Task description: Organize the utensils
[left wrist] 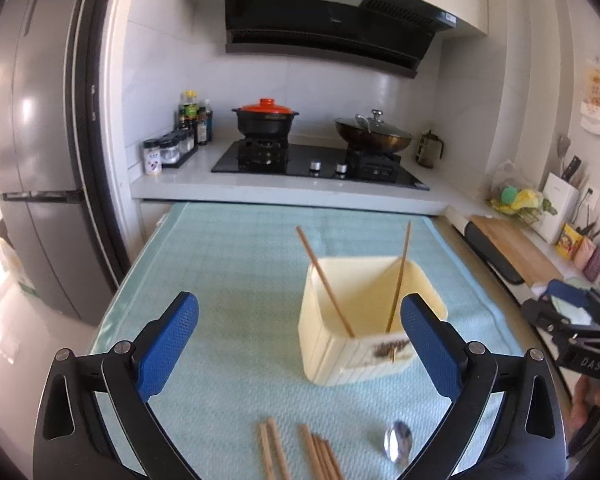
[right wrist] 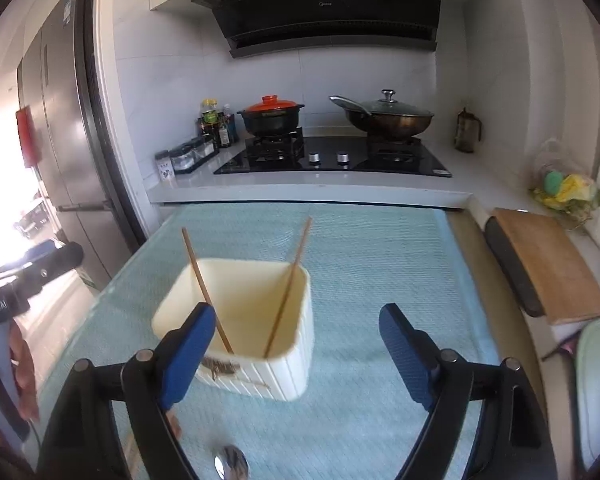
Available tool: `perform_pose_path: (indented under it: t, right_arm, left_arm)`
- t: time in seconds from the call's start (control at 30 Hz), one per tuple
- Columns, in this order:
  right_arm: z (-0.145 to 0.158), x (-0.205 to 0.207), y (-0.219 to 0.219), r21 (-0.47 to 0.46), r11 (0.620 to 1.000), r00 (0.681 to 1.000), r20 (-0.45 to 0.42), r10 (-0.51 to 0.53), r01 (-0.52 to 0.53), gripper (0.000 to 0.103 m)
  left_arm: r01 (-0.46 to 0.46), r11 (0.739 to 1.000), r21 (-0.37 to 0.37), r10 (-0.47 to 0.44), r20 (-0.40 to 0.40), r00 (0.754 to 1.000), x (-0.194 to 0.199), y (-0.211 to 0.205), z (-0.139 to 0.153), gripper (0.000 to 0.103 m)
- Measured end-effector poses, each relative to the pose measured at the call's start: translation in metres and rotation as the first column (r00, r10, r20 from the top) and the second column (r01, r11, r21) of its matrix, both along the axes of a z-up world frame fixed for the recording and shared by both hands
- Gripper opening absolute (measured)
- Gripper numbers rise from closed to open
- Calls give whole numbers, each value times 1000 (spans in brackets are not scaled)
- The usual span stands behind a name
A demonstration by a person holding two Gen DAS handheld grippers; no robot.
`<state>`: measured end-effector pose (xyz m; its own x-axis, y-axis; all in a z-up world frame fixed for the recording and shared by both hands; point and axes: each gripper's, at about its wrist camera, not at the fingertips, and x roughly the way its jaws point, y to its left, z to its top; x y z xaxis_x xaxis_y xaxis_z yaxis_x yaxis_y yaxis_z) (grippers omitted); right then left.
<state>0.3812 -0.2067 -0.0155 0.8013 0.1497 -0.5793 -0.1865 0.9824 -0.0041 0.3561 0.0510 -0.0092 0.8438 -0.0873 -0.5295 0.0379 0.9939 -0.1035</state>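
Observation:
A cream square utensil holder (left wrist: 364, 320) stands on the light blue mat (left wrist: 236, 264), with two wooden chopsticks (left wrist: 326, 284) leaning inside it. It also shows in the right wrist view (right wrist: 244, 320). Several loose chopsticks (left wrist: 296, 452) and a metal spoon (left wrist: 398, 442) lie on the mat near me; the spoon (right wrist: 231, 465) shows at the bottom of the right wrist view. My left gripper (left wrist: 300, 344) is open and empty, above the loose chopsticks. My right gripper (right wrist: 296, 352) is open and empty, just right of the holder.
A counter with a black hob (left wrist: 320, 164), an orange-lidded pot (left wrist: 265, 117) and a wok (left wrist: 374, 136) lies beyond the mat. A fridge (left wrist: 40, 140) stands left. A wooden cutting board (right wrist: 552, 264) lies right. The other gripper (left wrist: 572, 320) is at the right edge.

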Motion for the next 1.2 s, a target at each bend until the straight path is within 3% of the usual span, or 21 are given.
perform_pose_path:
  t: [0.13, 0.27, 0.4, 0.5, 0.73, 0.87, 1.07, 1.2]
  right_arm:
    - [-7, -72, -11, -61, 996, 995, 76, -59, 64, 87]
    - [-19, -123, -16, -109, 986, 989, 99, -112, 123, 87]
    - [-26, -154, -20, -119, 981, 985, 102, -141, 152, 87]
    - [-29, -170, -22, -129, 976, 981, 107, -163, 176, 87]
    - [-32, -201, -23, -138, 968, 974, 121, -192, 208, 87]
    - [-32, -209, -22, -146, 966, 972, 126, -198, 215, 87]
    - [-42, -227, -28, -104, 965, 964, 146, -223, 239, 87]
    - [-60, -245, -38, -36, 975, 963, 165, -212, 221, 87]
  left_arm:
    - [-9, 996, 94, 17, -81, 997, -52, -3, -31, 103]
    - [-109, 959, 262, 130, -64, 989, -100, -19, -59, 103]
    - [-139, 932, 335, 164, -48, 985, -133, -35, -72, 103]
    - [-129, 936, 327, 150, -38, 988, -150, -41, -76, 103]
    - [-98, 957, 272, 131, -104, 986, -165, -41, -80, 102]
    - [-112, 971, 212, 139, -113, 984, -177, -32, -81, 103]
    - [-190, 942, 276, 220, -79, 972, -193, -16, -91, 102]
    - [-169, 962, 214, 205, -161, 965, -189, -1, -112, 102]
